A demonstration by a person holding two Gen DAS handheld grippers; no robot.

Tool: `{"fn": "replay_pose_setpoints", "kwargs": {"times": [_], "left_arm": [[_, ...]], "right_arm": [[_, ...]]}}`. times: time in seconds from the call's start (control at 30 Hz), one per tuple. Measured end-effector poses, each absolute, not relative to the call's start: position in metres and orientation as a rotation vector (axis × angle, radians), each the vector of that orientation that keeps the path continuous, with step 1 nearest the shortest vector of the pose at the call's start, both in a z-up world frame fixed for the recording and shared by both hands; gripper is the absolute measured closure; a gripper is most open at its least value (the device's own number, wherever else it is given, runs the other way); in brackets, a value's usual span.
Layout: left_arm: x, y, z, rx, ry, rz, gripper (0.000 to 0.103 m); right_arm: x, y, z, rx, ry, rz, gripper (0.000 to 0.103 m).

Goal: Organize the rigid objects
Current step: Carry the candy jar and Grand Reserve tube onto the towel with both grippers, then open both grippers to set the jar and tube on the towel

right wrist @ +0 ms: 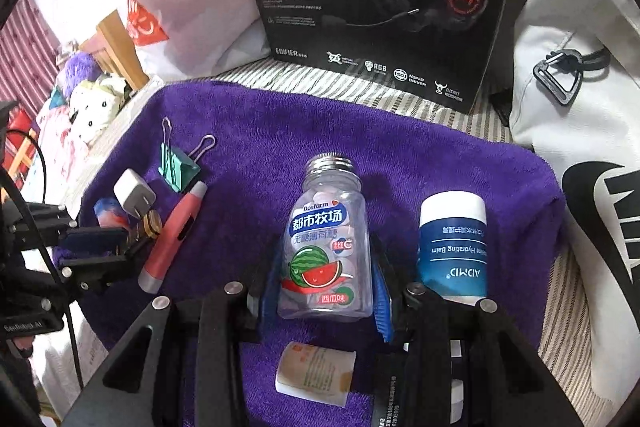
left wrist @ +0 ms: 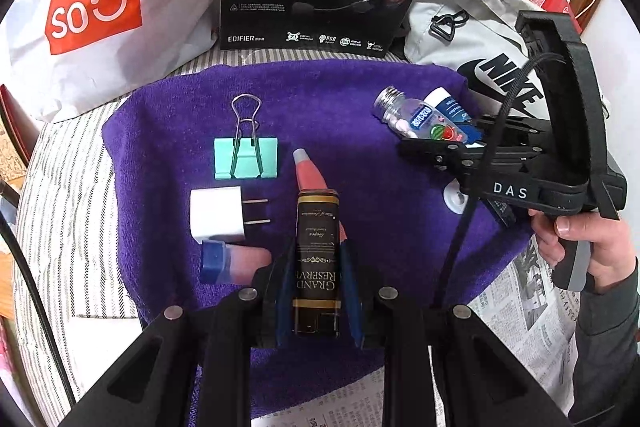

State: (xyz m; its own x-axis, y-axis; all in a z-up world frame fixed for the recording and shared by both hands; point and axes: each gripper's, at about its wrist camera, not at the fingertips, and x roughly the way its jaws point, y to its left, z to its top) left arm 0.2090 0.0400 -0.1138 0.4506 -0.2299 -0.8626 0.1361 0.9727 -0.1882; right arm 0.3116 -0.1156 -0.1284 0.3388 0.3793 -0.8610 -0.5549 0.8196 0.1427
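left wrist view: left gripper [left wrist: 316, 291] clamps "grand reserve" tin [left wrist: 317, 259]; right gripper [right wrist: 326, 291] grips "dosfarm" bottle [right wrist: 325, 243].

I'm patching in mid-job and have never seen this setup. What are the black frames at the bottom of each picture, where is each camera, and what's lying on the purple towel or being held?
No robot arm here: a person carries a black two-finger gripper in each hand, each with a camera looking along its fingers. The left gripper is shut on a slim black-and-gold "Grand Reserve" box. The right gripper holds a clear plastic watermelon mint bottle with no cap; the person's hand on its handle shows in the left view. On the purple towel lie a mint-green binder clip, a white plug adapter, a red pen-shaped tube, a blue-capped pink tube, a white-and-blue balm jar and a small white cylinder.
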Motion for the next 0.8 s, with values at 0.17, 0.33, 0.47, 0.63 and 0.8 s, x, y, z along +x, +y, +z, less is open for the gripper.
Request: {"fn": "replay_pose_setpoints", "kwargs": {"times": [0.17, 0.33, 0.47, 0.63, 0.8], "left_arm": [[0.208, 0.04, -0.117, -0.092, 1.093, -0.219, 0.08], [0.206, 0.04, -0.119, -0.094, 1.102, -0.213, 0.08], [0.204, 0.041, -0.119, -0.095, 1.108, -0.192, 0.08], [0.206, 0.044, -0.123, -0.087, 1.119, -0.16, 0.08], [0.212, 0.042, -0.125, -0.072, 1.127, -0.151, 0.08]], "right_arm": [[0.308, -0.117, -0.129, -0.199, 1.071, 0.624, 0.063], [0.305, -0.118, -0.128, -0.204, 1.08, 0.635, 0.062], [0.303, -0.123, -0.127, -0.188, 1.089, 0.629, 0.062], [0.298, -0.126, -0.121, -0.193, 1.078, 0.629, 0.06], [0.295, -0.131, -0.116, -0.187, 1.072, 0.624, 0.06]]}}
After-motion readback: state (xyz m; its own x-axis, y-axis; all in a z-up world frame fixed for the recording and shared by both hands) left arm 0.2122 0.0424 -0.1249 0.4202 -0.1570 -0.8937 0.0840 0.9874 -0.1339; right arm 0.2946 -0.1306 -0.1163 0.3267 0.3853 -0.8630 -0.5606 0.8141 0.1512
